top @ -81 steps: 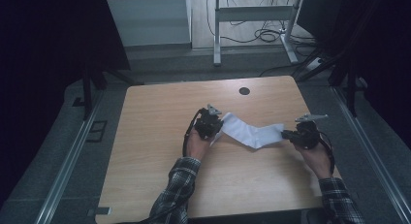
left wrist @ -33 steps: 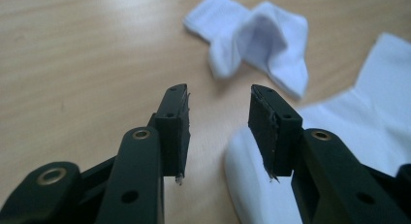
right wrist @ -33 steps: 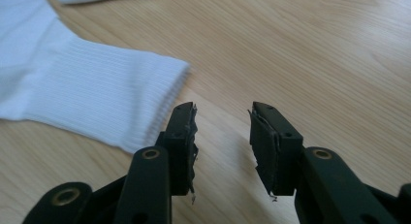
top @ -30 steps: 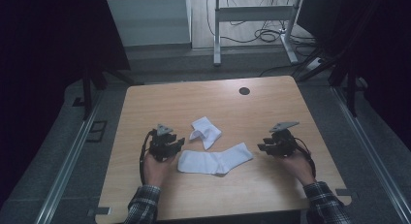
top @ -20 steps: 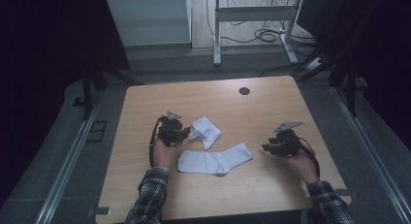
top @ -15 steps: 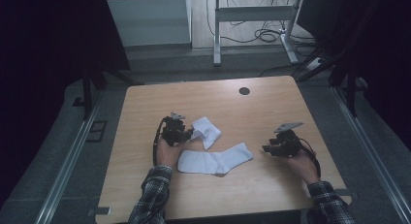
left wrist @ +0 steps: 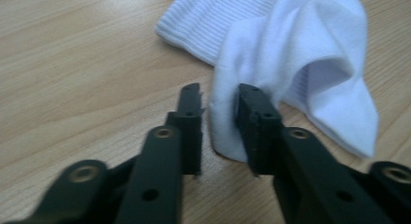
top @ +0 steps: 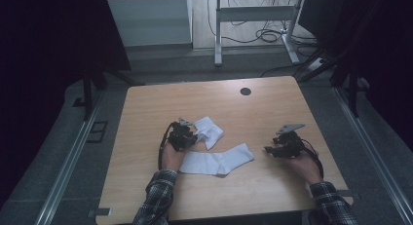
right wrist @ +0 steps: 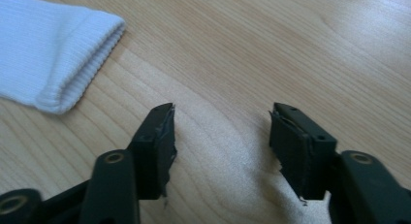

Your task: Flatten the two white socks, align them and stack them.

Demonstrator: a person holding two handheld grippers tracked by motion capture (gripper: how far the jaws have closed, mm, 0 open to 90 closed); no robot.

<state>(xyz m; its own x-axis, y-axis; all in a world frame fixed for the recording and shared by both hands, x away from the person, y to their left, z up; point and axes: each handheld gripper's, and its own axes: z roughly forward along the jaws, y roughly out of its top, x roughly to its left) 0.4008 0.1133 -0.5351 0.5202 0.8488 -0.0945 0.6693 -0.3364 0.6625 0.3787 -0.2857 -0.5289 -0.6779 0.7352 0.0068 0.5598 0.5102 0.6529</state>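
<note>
Now our left gripper (left wrist: 218, 105), jaws just closing, straddles the folded white sock's (left wrist: 291, 64) edge, its bulk toward one o'clock. Our right gripper (right wrist: 220, 132) gapes empty; the flat sock's (top: 216, 161) cuff lies at ten o'clock.

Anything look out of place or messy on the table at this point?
One white sock lies flat and straight, but the second sock is crumpled and folded over itself, lying askew beside it. The left gripper has its jaws around that sock's edge. Nothing looks spilled or damaged.
</note>
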